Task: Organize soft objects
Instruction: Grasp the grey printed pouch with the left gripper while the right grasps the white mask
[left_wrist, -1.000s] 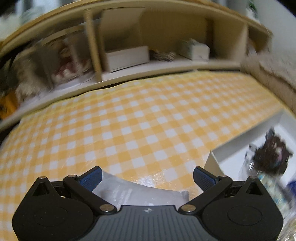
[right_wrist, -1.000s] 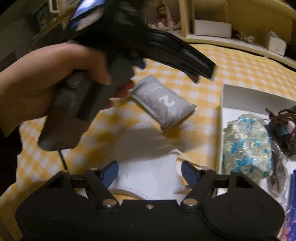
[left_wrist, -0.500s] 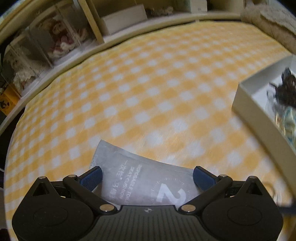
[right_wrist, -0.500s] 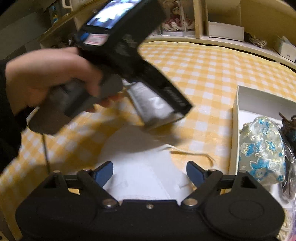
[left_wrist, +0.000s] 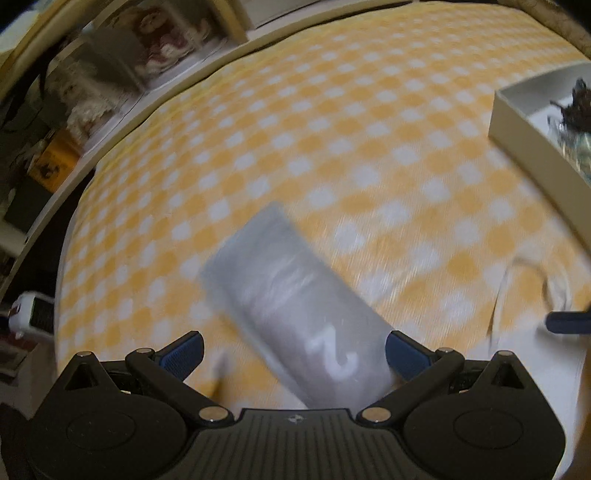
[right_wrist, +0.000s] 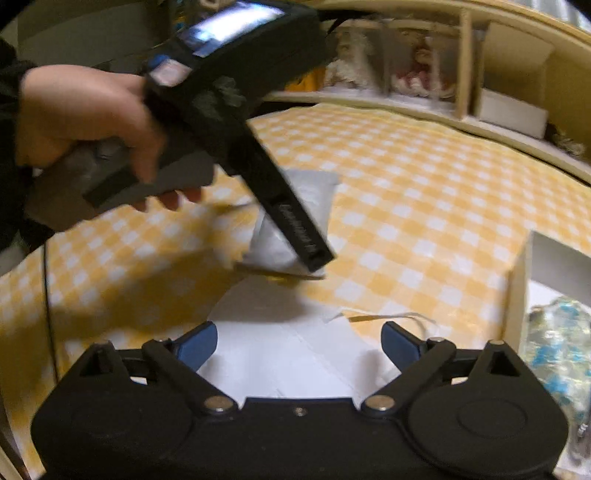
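Left gripper (left_wrist: 293, 350) stands with both jaws spread wide and grips nothing; the grey packet (left_wrist: 295, 314), printed with a "2", lies flat on the yellow checked cloth (left_wrist: 332, 129), its near end between the blue pads and its length running diagonally away. Right gripper (right_wrist: 299, 343) is likewise spread open and empty, poised over the white mask (right_wrist: 280, 350), which lies nearer the operator than the grey packet. Relative to the grey packet, the white box (left_wrist: 524, 136) sits farther off to the right and already holds a floral pouch (right_wrist: 557, 350) and a dark tangled item (left_wrist: 576, 107). Risks: the packet lies askew between the left jaws, so closing now may pinch only one corner, and the slack film is likely to slide or fold out during a lift. The left view is motion-blurred, which suggests a fast approach; a jaw tip could shove the packet away. The two tools work close together, so collision is possible, and the mask's loose ear loop (right_wrist: 388, 316) could snag.
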